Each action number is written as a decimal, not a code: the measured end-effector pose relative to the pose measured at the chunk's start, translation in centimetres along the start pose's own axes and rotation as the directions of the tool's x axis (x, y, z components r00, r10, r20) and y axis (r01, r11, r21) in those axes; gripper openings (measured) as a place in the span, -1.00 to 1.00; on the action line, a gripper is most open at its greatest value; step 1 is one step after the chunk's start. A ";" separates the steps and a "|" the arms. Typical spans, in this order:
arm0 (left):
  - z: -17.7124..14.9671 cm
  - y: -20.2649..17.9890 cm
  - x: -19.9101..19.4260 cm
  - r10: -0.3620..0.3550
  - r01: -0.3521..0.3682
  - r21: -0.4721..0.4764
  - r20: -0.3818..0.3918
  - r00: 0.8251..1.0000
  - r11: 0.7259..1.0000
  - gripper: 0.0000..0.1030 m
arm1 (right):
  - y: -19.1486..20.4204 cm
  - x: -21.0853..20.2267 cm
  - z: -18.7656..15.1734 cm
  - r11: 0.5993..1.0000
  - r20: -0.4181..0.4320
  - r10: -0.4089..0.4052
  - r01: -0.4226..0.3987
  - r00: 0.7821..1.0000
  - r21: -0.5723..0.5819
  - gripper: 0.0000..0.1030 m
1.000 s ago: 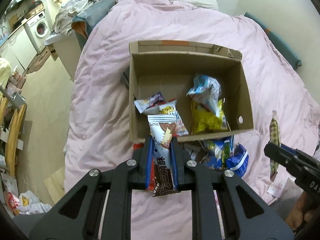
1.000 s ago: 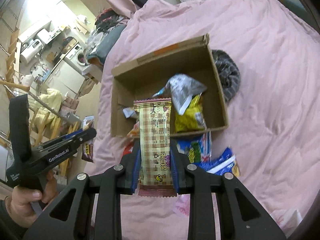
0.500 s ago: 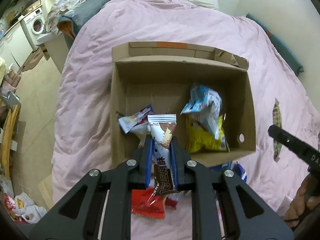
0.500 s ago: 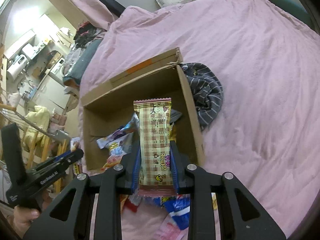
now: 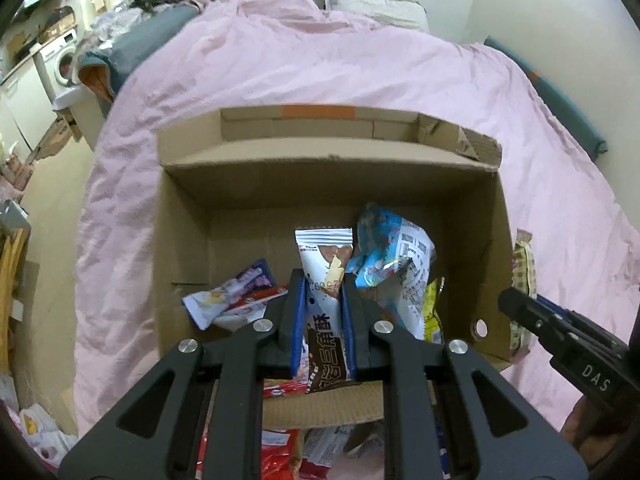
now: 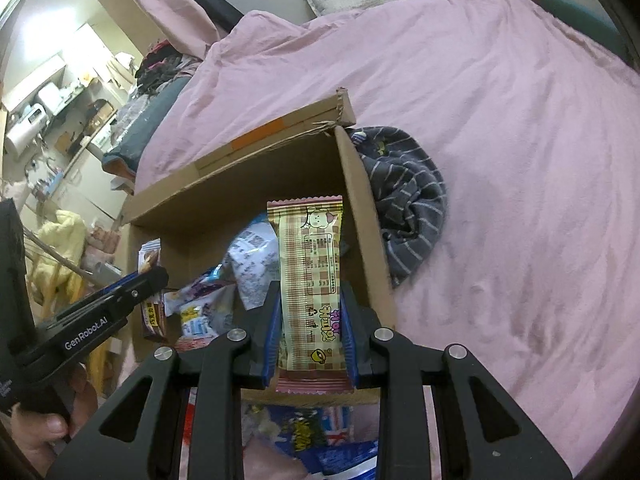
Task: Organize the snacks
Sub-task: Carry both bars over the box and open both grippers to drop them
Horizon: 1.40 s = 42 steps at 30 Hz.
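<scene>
Moved: both hands closer over the open brown cardboard box (image 5: pixel 192 248).
Left gripper (image 5: pixel 323 280): fingers clamped the white-and-brown snack packet (image 5: pixel 324 252).
Right gripper (image 6: pixel 310 300): fingers clamped the beige checked snack bar (image 6: pixel 310 256).
Hidden: packets' lower ends.

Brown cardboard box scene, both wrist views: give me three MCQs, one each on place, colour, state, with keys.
1. Where does the dark grey striped cloth lie?
A. inside the brown cardboard box
B. on the pink bedcover, against the box's outer wall
C. on the floor

2. What colour is the tape patch on the box's far flap?
A. orange
B. green
C. black

3. What is the state of the right gripper?
A. open and empty
B. shut on the beige checked snack bar
C. shut on the cloth

Key: 1 B, the cloth sits outside the box wall on the bedcover. 2 A, an orange strip shows on the flap in both views. 3 B, both pads press the bar's sides.
</scene>
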<state>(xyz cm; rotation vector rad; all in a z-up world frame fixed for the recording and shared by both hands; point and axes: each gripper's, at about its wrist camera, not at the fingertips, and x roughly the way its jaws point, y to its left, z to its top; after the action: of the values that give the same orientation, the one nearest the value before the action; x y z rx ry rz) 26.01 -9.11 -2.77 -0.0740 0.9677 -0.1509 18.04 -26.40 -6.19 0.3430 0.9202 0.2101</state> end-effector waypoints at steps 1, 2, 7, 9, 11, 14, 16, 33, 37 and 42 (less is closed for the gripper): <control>-0.1 0.0 0.3 -0.011 0.011 -0.006 -0.003 1.000 1.000 -0.73 | 0.1 0.0 0.0 1.000 0.003 -0.006 0.006 1.000 -0.011 -0.46; -0.1 0.0 0.5 -0.015 0.014 -0.006 -0.005 1.000 1.000 -0.73 | 0.1 0.1 0.1 1.000 0.004 -0.010 0.010 1.000 -0.017 -0.46; -0.4 -0.7 1.0 0.002 -0.003 0.040 0.010 1.000 0.999 -0.73 | 0.4 0.6 0.3 0.999 0.003 -0.024 0.024 1.000 -0.027 -0.46; -0.4 -0.6 1.1 0.004 -0.004 0.034 0.011 1.000 0.999 -0.73 | 0.5 0.9 0.3 0.999 0.001 -0.027 0.027 1.000 -0.035 -0.46; -0.3 -0.5 1.1 -0.005 0.005 0.020 0.005 1.000 1.000 -0.73 | 0.5 1.2 0.2 0.999 -0.011 -0.032 0.032 0.999 -0.037 -0.46; -0.3 -0.4 1.0 -0.006 0.006 0.018 0.012 1.000 1.000 -0.73 | 0.7 1.7 0.0 0.998 -0.026 -0.038 0.037 0.999 -0.044 -0.46; -0.3 -0.4 1.0 -0.004 0.003 0.024 0.020 1.000 1.000 -0.72 | 0.8 1.8 -0.1 0.998 -0.030 -0.040 0.038 0.999 -0.047 -0.46; -0.3 -0.6 0.2 0.004 -0.007 0.046 0.058 0.998 0.999 0.28 | 0.9 2.2 0.0 0.999 -0.044 -0.013 0.011 0.999 -0.038 -0.39; -0.3 -0.2 -0.2 -0.033 0.031 0.033 0.066 0.997 0.999 0.56 | 0.8 2.0 0.2 1.000 -0.034 -0.001 0.000 0.999 -0.024 0.16; -0.2 0.3 -0.3 -0.021 0.020 0.007 0.063 0.998 1.000 0.57 | 1.0 1.2 0.3 0.999 0.010 0.033 -0.033 0.999 -0.024 0.50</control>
<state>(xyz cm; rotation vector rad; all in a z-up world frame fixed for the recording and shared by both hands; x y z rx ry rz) 25.72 -8.74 -2.66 -0.0828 0.9036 -0.1695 18.93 -25.18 -6.52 0.3374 0.9020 0.2491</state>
